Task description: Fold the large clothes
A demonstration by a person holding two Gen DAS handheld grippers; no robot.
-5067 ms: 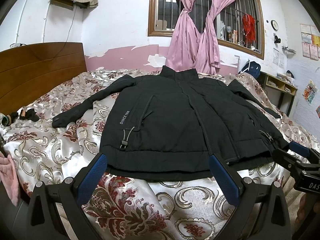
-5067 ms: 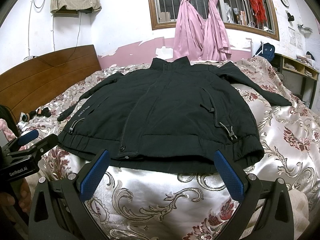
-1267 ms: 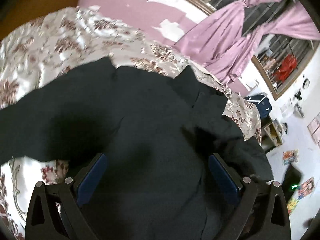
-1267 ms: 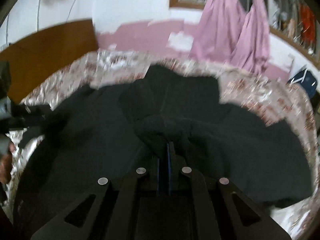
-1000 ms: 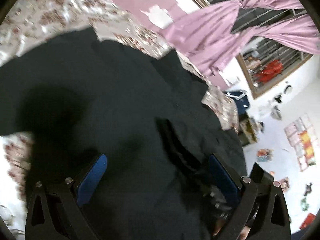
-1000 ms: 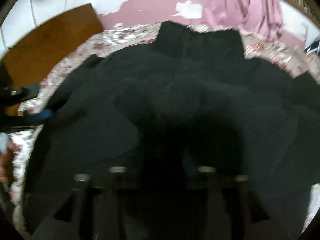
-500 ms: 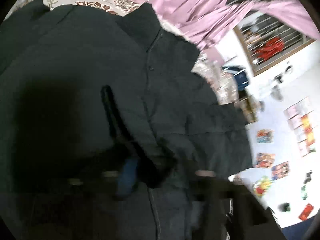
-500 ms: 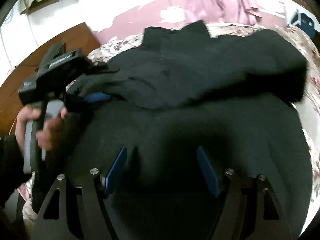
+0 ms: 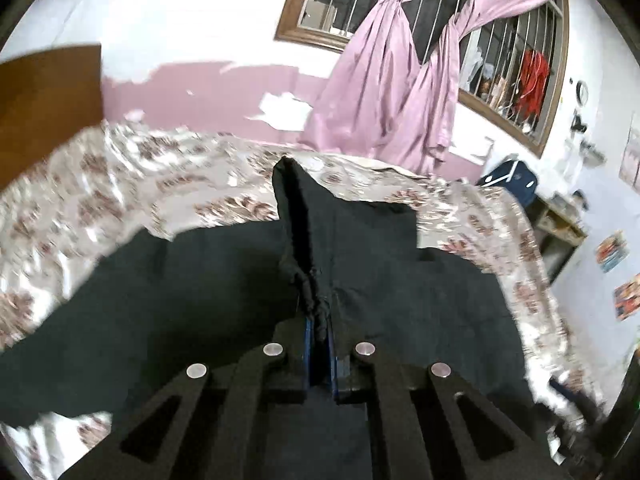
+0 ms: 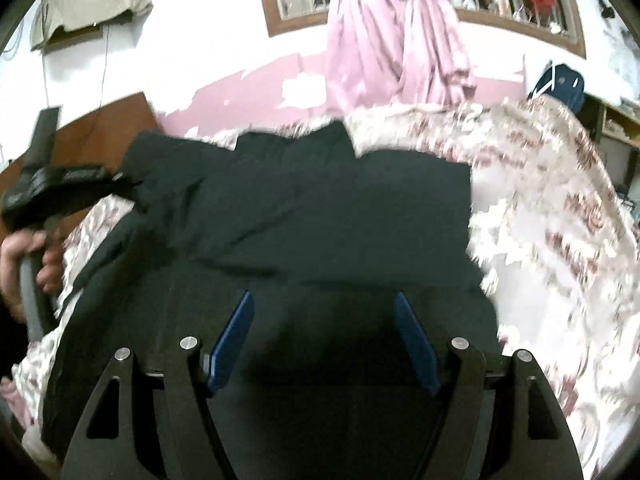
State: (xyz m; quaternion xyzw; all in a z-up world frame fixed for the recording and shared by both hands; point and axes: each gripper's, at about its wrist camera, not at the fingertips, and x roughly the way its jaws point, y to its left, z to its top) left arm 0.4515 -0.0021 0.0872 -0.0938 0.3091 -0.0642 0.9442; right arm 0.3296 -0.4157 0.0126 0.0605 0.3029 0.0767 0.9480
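Looking along the left claw (image 9: 318,334), its two blue pads are pressed together on a bunched ridge of the black jacket (image 9: 200,312), and the cloth rises from the pinch in a narrow fold towards the collar. The rest of the garment spreads dark and flat across the floral bedspread (image 9: 100,184), which shows on both sides of it. Behind the bed stand a wooden headboard (image 9: 44,100), pink curtains (image 9: 392,92) knotted before a barred window, and a dark blue bag (image 9: 512,178) at the far right.

From the right wrist, the right claw (image 10: 324,338) stands part open above the jacket (image 10: 320,220), its blue pads (image 10: 232,336) apart with only flat cloth below them and nothing gripped. At the left edge a person's hand (image 10: 28,256) holds the grey handle of the left claw (image 10: 120,184), whose tip meets the jacket's raised left edge. The bedspread (image 10: 552,220) lies bare to the right.
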